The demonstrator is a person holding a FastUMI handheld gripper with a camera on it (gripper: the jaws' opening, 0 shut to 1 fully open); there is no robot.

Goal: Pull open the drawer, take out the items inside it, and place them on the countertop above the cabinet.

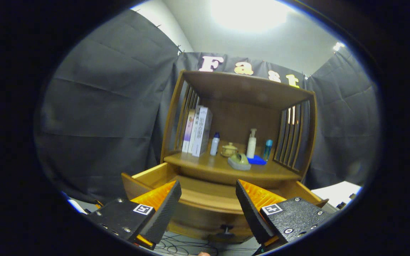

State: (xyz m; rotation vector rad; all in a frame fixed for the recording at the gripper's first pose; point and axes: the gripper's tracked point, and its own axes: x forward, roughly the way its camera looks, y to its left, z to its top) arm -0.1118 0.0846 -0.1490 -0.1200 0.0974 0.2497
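Observation:
A wooden cabinet stands ahead with its drawer (205,199) pulled out toward me; the drawer's dark knob (226,229) shows low on its front. My gripper (208,204) hovers open just above the drawer's front edge, fingers spread wide with nothing between them. The inside of the drawer is mostly hidden behind its front and my fingers. On the countertop (226,170) above lie a yellow-green item on a grey block (239,161) and a blue flat item (256,160).
Further back on the countertop stand upright boxes (198,131), a small blue-capped bottle (214,144), a yellow lidded pot (229,149), a white pump bottle (251,144) and a teal bottle (267,149). Slatted side panels enclose the shelf. Cables lie on the floor below.

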